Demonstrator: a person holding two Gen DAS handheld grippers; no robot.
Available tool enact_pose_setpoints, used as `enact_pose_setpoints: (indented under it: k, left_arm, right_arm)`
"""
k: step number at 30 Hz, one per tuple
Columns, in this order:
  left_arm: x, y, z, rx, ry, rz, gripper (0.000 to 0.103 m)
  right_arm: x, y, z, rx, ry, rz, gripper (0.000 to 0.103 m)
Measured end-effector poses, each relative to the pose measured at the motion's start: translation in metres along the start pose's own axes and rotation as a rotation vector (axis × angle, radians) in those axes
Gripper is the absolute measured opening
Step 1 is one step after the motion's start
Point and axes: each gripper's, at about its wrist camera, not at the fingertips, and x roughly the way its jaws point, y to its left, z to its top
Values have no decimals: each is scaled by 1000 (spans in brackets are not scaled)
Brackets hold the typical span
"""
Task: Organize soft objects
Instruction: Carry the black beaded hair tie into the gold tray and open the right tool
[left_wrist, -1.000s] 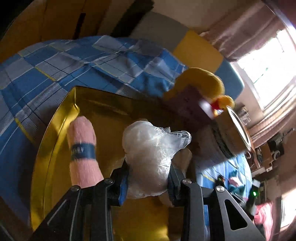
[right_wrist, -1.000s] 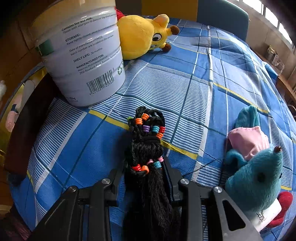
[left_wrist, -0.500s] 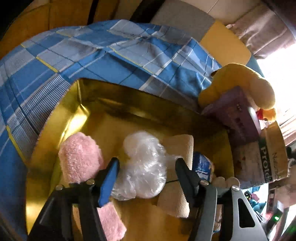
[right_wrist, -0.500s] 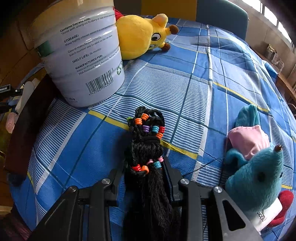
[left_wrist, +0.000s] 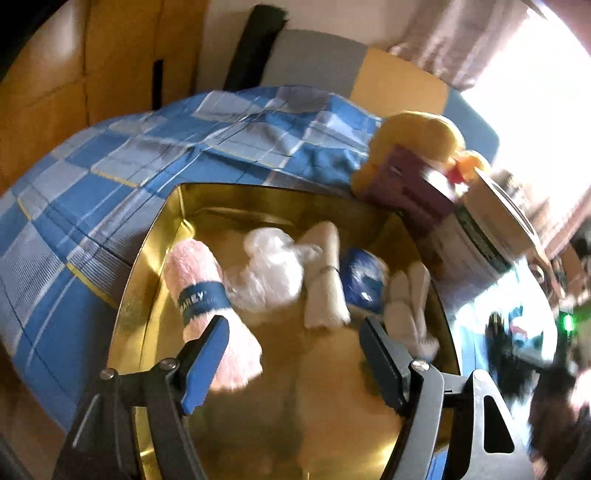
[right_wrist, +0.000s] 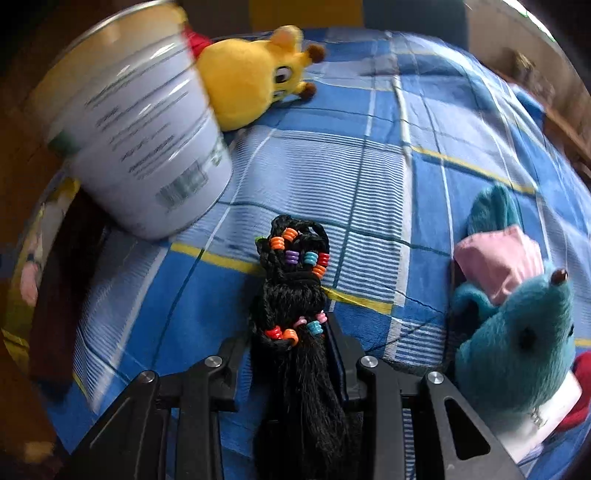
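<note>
Left gripper, jaws just opened, holds nothing; the plastic-wrapped bundle lies in the gold tray. Right gripper pinches the beaded black hair bundle over the blue checked cloth; loose strands may slip out, or the swing toward the tray may clip the white can at far left.

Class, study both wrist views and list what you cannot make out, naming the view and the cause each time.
- Print on the white tin, right wrist view: motion blur.
- Lower end of the beaded black hair bundle, right wrist view: hidden between the right gripper fingers.
- Blue packet in the gold tray, left wrist view: blurred, partly behind a beige roll.
- Room beyond the tray, left wrist view: glare and blur.
</note>
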Motion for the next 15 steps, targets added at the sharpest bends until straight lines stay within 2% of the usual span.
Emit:
enact_pose_setpoints:
  k: [7, 15]
  left_arm:
    - [-21, -8, -21, 82, -27, -5, 74]
    - [-37, -13, -35, 157, -62, 11, 74]
  right_arm:
    - [-16, -17, 46, 162, -41, -35, 33]
    - [-45, -10, 145, 180, -108, -186, 33]
